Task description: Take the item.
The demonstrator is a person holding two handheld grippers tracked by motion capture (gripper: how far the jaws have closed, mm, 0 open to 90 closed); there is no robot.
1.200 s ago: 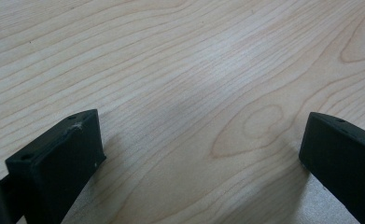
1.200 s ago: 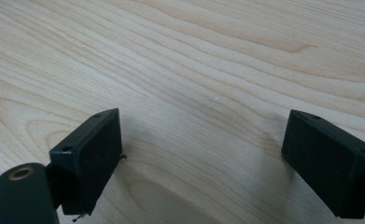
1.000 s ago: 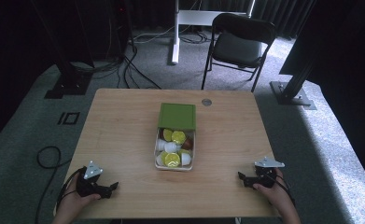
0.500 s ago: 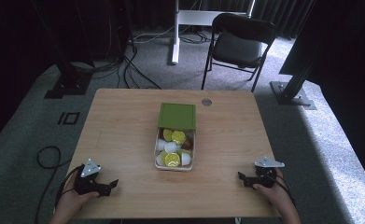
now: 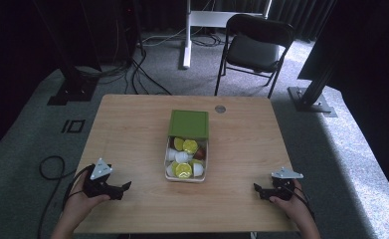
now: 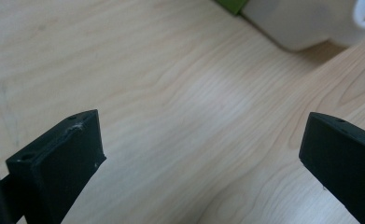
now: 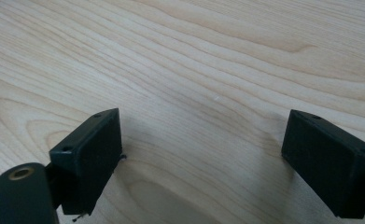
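Note:
A white box [image 5: 168, 159] sits at the middle of the wooden table [image 5: 132, 129], its green lid [image 5: 189, 124] laid back at the far end. Inside lie several yellow and white capsules [image 5: 184, 169]. My left gripper [image 5: 122, 190] rests near the table's front left, open and empty, its jaws pointing toward the box. In the left gripper view, bare wood lies between the wide-apart jaws of the left gripper [image 6: 203, 135], with a corner of the white box [image 6: 301, 23] at the top right. My right gripper [image 5: 258, 191] sits at the front right, also open; the right gripper [image 7: 203, 140] has bare wood between its jaws.
A small round grey disc [image 5: 220, 108] lies near the table's far edge. A black chair [image 5: 254, 47] and a white stand [image 5: 187, 35] are on the floor beyond the table. Cables [image 5: 50, 167] trail on the carpet at the left.
My left gripper has shifted slightly forward, away from the person. The right gripper and the box have not moved.

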